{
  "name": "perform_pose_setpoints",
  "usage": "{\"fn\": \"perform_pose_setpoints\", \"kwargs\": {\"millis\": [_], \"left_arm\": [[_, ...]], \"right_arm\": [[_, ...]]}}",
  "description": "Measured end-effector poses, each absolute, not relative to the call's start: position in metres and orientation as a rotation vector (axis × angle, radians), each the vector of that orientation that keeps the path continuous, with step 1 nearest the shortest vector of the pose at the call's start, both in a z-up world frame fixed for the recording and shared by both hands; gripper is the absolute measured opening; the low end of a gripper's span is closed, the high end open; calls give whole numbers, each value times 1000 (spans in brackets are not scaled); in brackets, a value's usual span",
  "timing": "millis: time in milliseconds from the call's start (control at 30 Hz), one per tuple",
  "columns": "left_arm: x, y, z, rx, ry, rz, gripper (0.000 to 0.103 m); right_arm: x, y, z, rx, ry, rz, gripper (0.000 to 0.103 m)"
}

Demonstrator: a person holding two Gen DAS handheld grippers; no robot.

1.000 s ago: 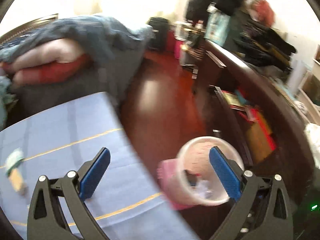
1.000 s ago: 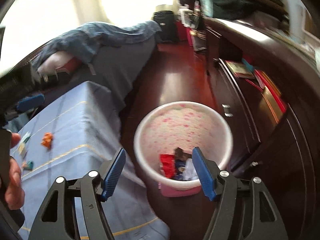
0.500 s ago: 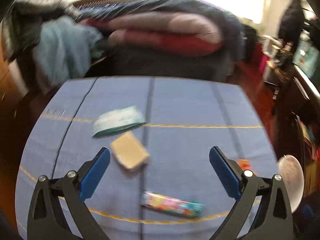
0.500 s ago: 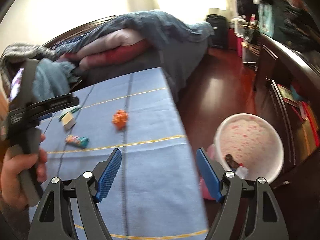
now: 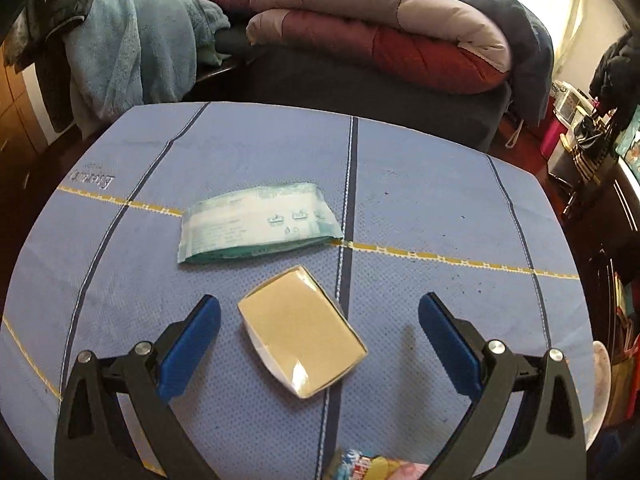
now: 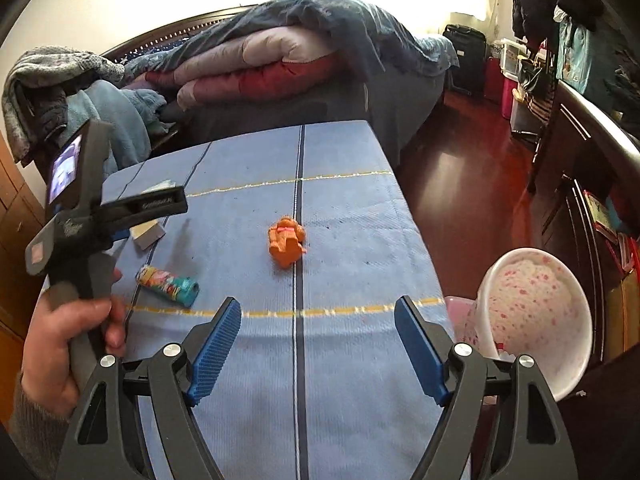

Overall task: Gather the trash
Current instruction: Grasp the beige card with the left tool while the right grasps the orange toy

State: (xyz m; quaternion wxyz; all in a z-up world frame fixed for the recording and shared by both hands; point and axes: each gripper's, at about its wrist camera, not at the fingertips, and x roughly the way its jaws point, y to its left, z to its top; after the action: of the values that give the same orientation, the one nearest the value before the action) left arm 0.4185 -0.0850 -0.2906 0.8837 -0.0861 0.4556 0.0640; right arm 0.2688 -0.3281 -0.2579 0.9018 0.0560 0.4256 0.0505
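A flat tan box [image 5: 300, 336] lies on the blue-clothed table [image 5: 440, 208], between the wide-apart fingers of my left gripper [image 5: 319, 304], which hovers open just above it without touching. Behind the box lies a white-and-green wipes packet [image 5: 256, 220]. A colourful wrapper [image 5: 372, 466] shows at the bottom edge of the left wrist view. My right gripper [image 6: 318, 304] hangs over the near end of the table, its jaws opening with nothing between them. Ahead of it are an orange crumpled piece [image 6: 286, 242] and the colourful wrapper [image 6: 168, 284]. The pink-speckled bin [image 6: 536, 320] stands on the floor at the right.
A hand [image 6: 64, 340] holds the left gripper's handle at the table's left side. A bed with folded quilts [image 6: 280, 60] runs behind the table. A dark cabinet [image 6: 580, 168] lines the right wall, with red wooden floor [image 6: 460, 184] between it and the table.
Both grippers swung left from over the bin to over the table. The left one came down close to the tan box. The right one's fingers spread a little wider.
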Motion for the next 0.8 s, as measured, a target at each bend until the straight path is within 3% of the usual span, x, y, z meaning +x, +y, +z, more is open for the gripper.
{"fn": "perform_pose_setpoints", "kwargs": {"millis": [100,200,267,467,800], "left_arm": [[415,-87,-290,-146,931,154,88],[414,-86,-288,-110,910,166,54],[412,-82,-287,-114,897,137,45],[404,-60,-285,-195,895,76,43],[381,-21,-267,-276,844,100,43]], "right_arm": [[285,-322,-264,125,894,101,79],[299,-316,-270,127,901,94,79],[309,-311,-273,124,905,87,79],[326,-298,-281,116,923,78,76],[339,-282,-287,95,945,70,58]]}}
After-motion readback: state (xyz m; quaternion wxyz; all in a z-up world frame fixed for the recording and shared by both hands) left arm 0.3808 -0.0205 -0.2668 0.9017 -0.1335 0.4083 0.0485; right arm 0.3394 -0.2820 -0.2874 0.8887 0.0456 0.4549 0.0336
